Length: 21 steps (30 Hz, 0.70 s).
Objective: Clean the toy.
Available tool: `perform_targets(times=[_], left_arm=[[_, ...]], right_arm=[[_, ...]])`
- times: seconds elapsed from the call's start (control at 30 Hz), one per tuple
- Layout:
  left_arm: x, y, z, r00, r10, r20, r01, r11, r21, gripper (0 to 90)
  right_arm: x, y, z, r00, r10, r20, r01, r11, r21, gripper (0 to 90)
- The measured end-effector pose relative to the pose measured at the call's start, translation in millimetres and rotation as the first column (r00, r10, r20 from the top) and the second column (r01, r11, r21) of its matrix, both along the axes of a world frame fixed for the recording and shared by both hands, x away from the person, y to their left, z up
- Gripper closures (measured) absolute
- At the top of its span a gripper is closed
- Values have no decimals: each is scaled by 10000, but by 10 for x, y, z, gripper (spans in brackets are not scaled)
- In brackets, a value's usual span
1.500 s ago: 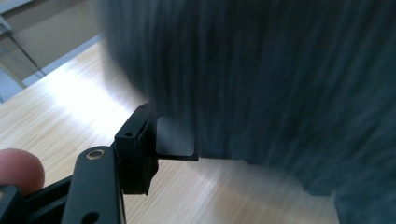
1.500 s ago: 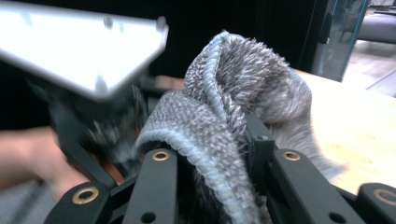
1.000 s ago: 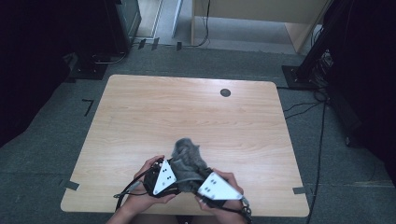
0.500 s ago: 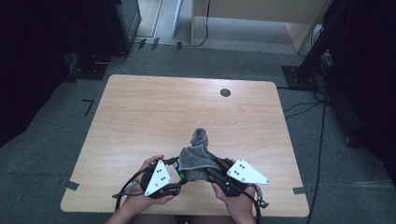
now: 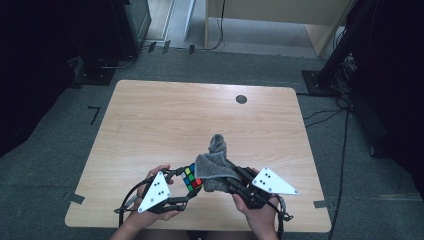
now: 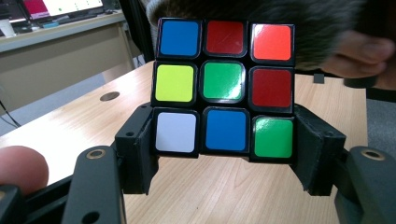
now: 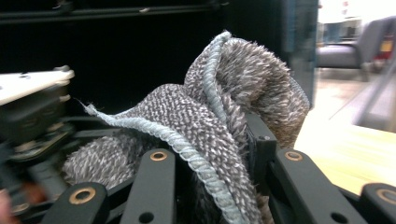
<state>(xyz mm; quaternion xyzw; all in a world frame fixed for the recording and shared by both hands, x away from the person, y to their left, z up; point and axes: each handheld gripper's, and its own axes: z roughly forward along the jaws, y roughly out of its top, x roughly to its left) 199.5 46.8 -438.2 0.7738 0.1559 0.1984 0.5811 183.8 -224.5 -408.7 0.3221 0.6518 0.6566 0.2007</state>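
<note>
Now left tool clamps cube, right tool cloth.

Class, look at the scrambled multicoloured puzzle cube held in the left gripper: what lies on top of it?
A grey woven cloth, gripped by the right gripper, drapes over the cube's top edge; the cube's top face is hidden.

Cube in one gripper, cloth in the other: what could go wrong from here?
1. The left gripper clamps the cube only by its bottom row; a hard wipe might twist it loose.
2. The cloth is bunched in the right gripper, with a loose end that may snag.
</note>
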Motion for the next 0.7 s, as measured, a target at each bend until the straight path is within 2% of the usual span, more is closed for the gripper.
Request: perform_targets(times=[0.03,0.13,0.2,0.23,0.27,0.3,0.37,0.5,0.53,0.57,0.6,0.63,0.7], left_arm=[[-3,-1,6,10000,14,14,-14,10000,-10,348],[-7,15,22,9999,125,116,-126,9999,34,348],[2,47,37,9999,102,75,-100,9996,-262,348],[5,56,45,9999,125,104,-121,9993,-353,348],[8,65,51,9999,121,99,-117,9991,-412,348],[11,76,56,10000,69,17,-68,9985,-547,348],[24,92,58,9997,-61,-227,40,9958,-918,348],[65,141,66,9961,-283,-839,133,9847,-1740,348],[72,161,71,9955,-277,-902,102,9820,-1888,348],[80,178,79,9951,-256,-952,62,9800,-1990,348],[86,192,88,9950,-220,-973,15,9785,-2063,348],[88,199,93,9951,-203,-968,-6,9774,-2116,348],[93,210,100,9955,-152,-937,-44,9785,-2060,348]], right_arm=[[3,29,-21,10000,-44,-63,43,9997,-227,706],[75,-7,-151,9982,-452,-399,437,9983,-378,710],[134,-68,-217,9911,-1199,-586,1129,9875,-1102,714],[163,-111,-239,9885,-1310,-754,1227,9868,-1055,713],[177,-149,-249,9860,-1266,-1085,1201,9907,-640,714],[191,-180,-253,9846,-1156,-1313,1139,9933,-197,713],[202,-180,-254,9832,-831,-1624,895,9955,327,713],[187,-26,-312,9783,217,-2061,-30,9959,908,718],[193,-2,-339,9714,517,-2319,-229,9919,1249,720],[206,16,-371,9604,862,-2651,-451,9865,1576,719],[226,42,-407,9514,1176,-2847,-730,9840,1625,719],[240,81,-440,9418,1428,-3044,-1025,9842,1445,719],[250,156,-493,9288,1633,-3328,-1394,9857,948,718]])
